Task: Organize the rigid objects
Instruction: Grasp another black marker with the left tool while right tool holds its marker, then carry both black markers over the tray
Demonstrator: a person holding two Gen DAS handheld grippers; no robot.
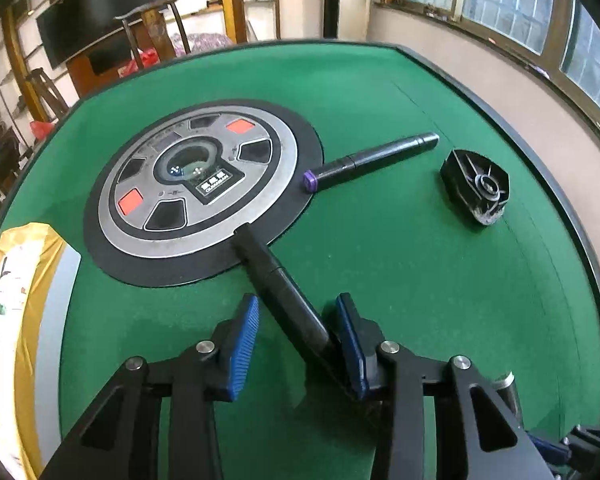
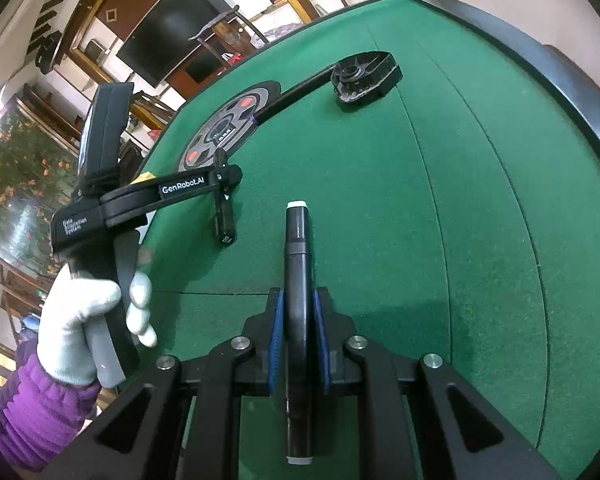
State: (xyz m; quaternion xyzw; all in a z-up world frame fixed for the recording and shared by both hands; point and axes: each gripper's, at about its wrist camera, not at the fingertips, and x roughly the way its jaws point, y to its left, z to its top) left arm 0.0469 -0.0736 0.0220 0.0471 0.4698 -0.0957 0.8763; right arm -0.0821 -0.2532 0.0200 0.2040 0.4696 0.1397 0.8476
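Note:
In the left wrist view my left gripper (image 1: 298, 320) is open. A black marker (image 1: 278, 280) lies slanted between its blue pads, touching the right pad (image 1: 350, 340). A second black marker with a purple end (image 1: 370, 162) lies further off, and a black ribbed plastic part (image 1: 476, 186) lies to its right. In the right wrist view my right gripper (image 2: 299, 308) is shut on a black marker with white ends (image 2: 298, 320), held just above the green felt. The left gripper (image 2: 224, 208) shows at the left with its marker, held by a white-gloved hand (image 2: 88, 320).
The green felt table (image 1: 420, 280) has a round silver and black control panel (image 1: 200, 184) at its middle and a raised dark rim (image 1: 580, 240). A yellow bag (image 1: 16, 300) lies at the left edge. Chairs and shelves stand behind the table.

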